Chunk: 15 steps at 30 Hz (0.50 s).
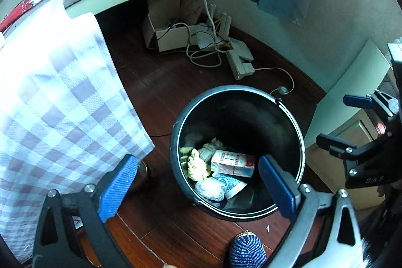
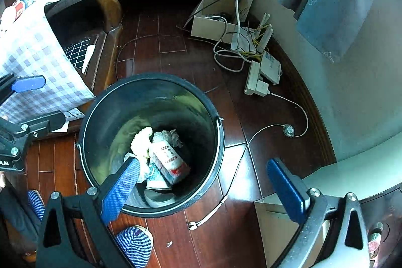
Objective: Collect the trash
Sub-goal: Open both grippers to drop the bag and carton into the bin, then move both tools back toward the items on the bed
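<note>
A black round bin (image 1: 238, 88) stands on the dark wood floor, and the right wrist view looks down into the same bin (image 2: 150, 75). Inside lie a white and red carton (image 1: 232, 162) (image 2: 170, 158), crumpled yellowish tissue (image 1: 197, 166) (image 2: 140, 142), a blue and white paper cup (image 1: 232, 183) and clear plastic wrap (image 1: 209, 189). My left gripper (image 1: 197, 160) hangs open above the bin's near side with nothing between its blue pads. My right gripper (image 2: 203, 163) is open too, empty, over the bin's right rim. Each gripper shows at the edge of the other's view.
A checked tablecloth (image 1: 62, 104) hangs left of the bin. Behind are a bed, an open cardboard box (image 1: 170, 34), and a power strip with tangled cables (image 1: 238, 62). A white cabinet (image 1: 351, 92) stands right. A striped slipper (image 1: 247, 253) and a loose cable end (image 2: 208, 216) lie near.
</note>
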### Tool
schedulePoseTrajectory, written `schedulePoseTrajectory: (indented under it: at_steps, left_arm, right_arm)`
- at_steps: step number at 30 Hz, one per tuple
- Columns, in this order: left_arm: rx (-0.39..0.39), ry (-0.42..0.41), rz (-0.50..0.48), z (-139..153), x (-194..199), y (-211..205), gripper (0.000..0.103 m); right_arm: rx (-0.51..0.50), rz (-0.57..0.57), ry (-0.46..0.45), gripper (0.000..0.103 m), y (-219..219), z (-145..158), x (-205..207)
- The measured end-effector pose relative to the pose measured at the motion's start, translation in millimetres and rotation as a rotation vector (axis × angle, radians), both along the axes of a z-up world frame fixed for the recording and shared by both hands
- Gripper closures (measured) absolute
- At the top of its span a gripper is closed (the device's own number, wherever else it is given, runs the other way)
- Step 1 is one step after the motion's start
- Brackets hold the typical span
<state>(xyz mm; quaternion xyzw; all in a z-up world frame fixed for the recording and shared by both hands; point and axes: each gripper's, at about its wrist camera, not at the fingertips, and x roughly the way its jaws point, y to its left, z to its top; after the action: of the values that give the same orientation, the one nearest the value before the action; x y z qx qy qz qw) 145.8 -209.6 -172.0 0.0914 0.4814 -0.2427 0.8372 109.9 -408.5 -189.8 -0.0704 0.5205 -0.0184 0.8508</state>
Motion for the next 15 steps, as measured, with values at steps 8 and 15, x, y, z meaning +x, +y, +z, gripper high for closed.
schedulePoseTrajectory:
  at_steps: [8,15]
  left_arm:
    - [0.004,-0.033,0.018,13.8,-3.0,7.5,0.004]
    - [0.013,-0.055,0.072,26.3,-13.2,30.1,0.004]
  right_arm:
    - [0.025,-0.006,-0.028,0.001,8.9,9.8,-4.7]
    - [0.036,0.001,-0.058,0.001,27.1,22.9,-11.1]
